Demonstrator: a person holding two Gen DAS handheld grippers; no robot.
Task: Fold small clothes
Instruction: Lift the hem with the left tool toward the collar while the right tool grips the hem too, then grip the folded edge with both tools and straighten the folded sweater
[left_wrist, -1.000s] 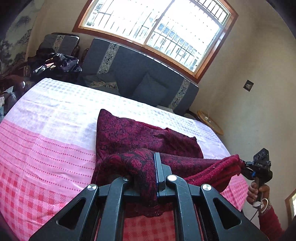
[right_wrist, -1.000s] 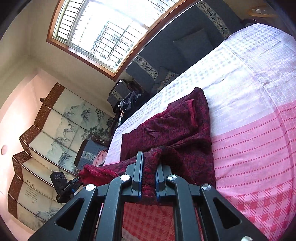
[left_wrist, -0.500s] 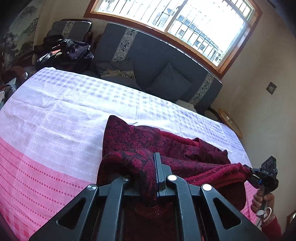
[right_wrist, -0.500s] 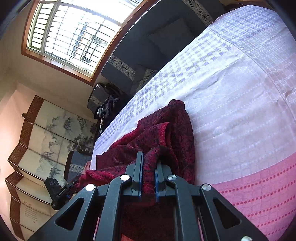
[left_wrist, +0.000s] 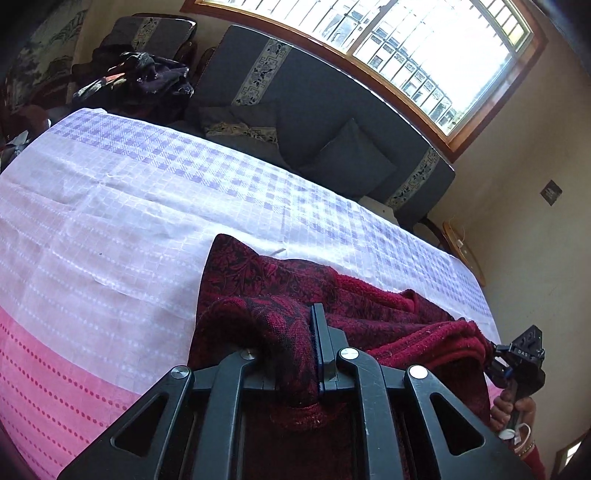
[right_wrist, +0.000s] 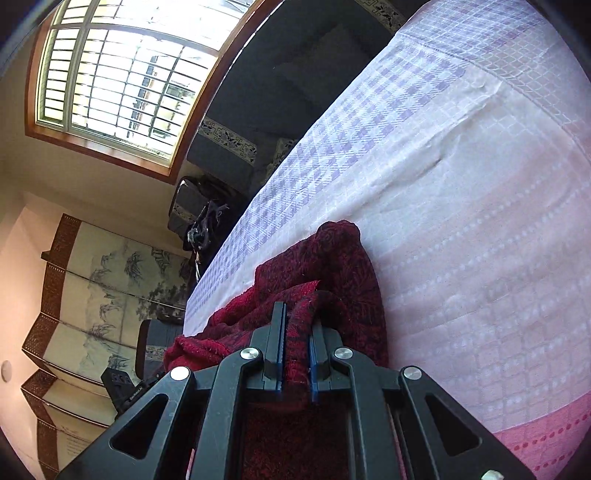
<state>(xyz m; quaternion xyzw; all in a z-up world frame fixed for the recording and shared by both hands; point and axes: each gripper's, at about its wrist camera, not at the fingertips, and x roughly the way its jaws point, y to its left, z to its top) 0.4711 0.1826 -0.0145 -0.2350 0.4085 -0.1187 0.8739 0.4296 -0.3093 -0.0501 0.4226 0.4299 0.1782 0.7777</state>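
Observation:
A dark red patterned garment (left_wrist: 280, 280) lies on the pink and white tablecloth (left_wrist: 110, 206); its near edge is lifted and carried over the rest. My left gripper (left_wrist: 314, 332) is shut on one near corner of the garment. My right gripper (right_wrist: 295, 332) is shut on the other near corner of the garment (right_wrist: 332, 266). The right gripper also shows at the right edge of the left wrist view (left_wrist: 517, 362), with the red hem stretched between the two grippers. The left gripper shows small at the lower left of the right wrist view (right_wrist: 122, 387).
A dark blue sofa (left_wrist: 332, 110) with cushions stands behind the table under a barred window (left_wrist: 424, 44). A heap of dark clothes (left_wrist: 136, 81) lies on a chair at the far left. A painted folding screen (right_wrist: 92, 295) stands to the side.
Both grippers have carried the held near edge forward over the garment toward the far side of the table. The lying part looks shorter and more bunched. Both stay shut.

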